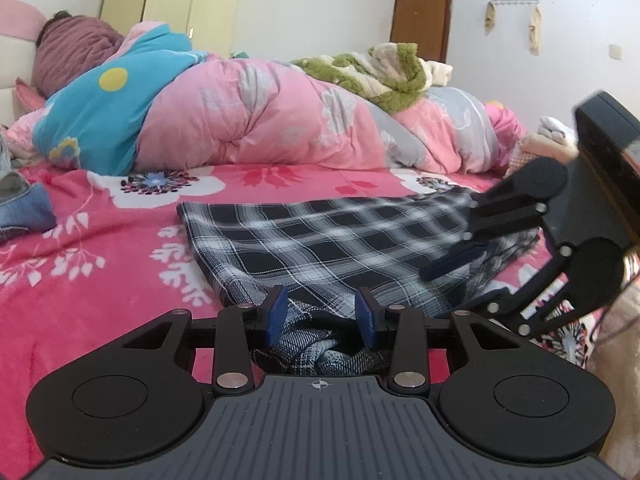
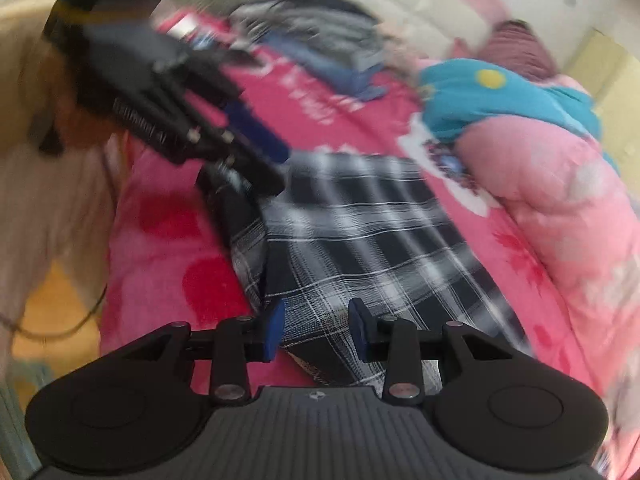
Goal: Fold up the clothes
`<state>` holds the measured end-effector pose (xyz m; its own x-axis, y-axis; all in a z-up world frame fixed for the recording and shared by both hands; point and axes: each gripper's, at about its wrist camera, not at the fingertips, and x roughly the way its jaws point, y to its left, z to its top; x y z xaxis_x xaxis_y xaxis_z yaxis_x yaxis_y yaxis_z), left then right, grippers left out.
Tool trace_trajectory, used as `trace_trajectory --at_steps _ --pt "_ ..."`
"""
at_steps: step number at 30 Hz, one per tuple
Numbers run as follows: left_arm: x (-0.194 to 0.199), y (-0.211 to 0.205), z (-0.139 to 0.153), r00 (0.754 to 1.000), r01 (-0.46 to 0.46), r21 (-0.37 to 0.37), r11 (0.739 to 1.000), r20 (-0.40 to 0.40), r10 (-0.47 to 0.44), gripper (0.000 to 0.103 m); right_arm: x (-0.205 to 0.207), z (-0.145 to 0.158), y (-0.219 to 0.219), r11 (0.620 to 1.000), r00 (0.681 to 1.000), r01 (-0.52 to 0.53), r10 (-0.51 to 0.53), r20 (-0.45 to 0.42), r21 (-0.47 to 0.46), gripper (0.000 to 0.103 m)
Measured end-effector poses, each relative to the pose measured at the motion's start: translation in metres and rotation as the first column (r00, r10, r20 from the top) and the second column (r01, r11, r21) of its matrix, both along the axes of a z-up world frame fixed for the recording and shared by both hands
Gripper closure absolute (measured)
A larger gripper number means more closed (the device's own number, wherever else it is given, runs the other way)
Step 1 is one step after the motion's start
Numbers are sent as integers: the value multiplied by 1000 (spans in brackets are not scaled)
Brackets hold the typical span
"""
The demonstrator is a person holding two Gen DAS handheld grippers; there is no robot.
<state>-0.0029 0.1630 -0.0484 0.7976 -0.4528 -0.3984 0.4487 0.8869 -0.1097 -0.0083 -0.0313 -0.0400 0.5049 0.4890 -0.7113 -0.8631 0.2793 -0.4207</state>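
The bed (image 1: 120,264), covered in a bright pink flowered sheet, filled both views. Along its far side lay a heaped pink quilt (image 1: 256,120) with a blue blanket (image 1: 100,120) at one end and a green fleece garment (image 1: 384,76) on top. A stack of folded clothes (image 2: 320,40) sat at the head end, blurred in the right wrist view.

The plaid garment (image 1: 320,240), black and white checked, lay spread on the sheet near the front edge of the bed, mostly flat, with its near end bunched into loose folds.

The left gripper (image 1: 322,316) pointed low over that bunched end. Its jaws stood partly open with rumpled cloth lying in the gap, but the blue pads did not appear to press on it. The right gripper (image 2: 316,330) hovered over the opposite corner of the garment, its jaws likewise partly open, with cloth showing beneath the gap and nothing held. That view was smeared by motion.

The step in hand seemed to be the start of a fold, with each gripper lining up on one end of the garment. The next move would likely call for both jaws to sink onto the fabric edge and close firmly on all layers, before lifting the cloth over evenly.
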Motion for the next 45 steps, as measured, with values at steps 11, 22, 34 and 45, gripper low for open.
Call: trace_trajectory --at_steps 11,22,34,45 --pt "-8 -12 3 994 98 49 994 37 -100 65 7 3 0 1000 1000 -1 0 -29 -16 96" --pt "4 -49 7 973 174 264 949 101 -207 57 -6 0 0 1000 984 -13 9 180 19 97" --pt "19 -69 -7 976 134 325 936 119 -181 83 -29 -25 0 997 891 -76 80 447 -26 97" --pt "17 -71 -8 968 127 335 934 162 -190 93 -18 -5 -24 992 949 -79 43 313 104 78"
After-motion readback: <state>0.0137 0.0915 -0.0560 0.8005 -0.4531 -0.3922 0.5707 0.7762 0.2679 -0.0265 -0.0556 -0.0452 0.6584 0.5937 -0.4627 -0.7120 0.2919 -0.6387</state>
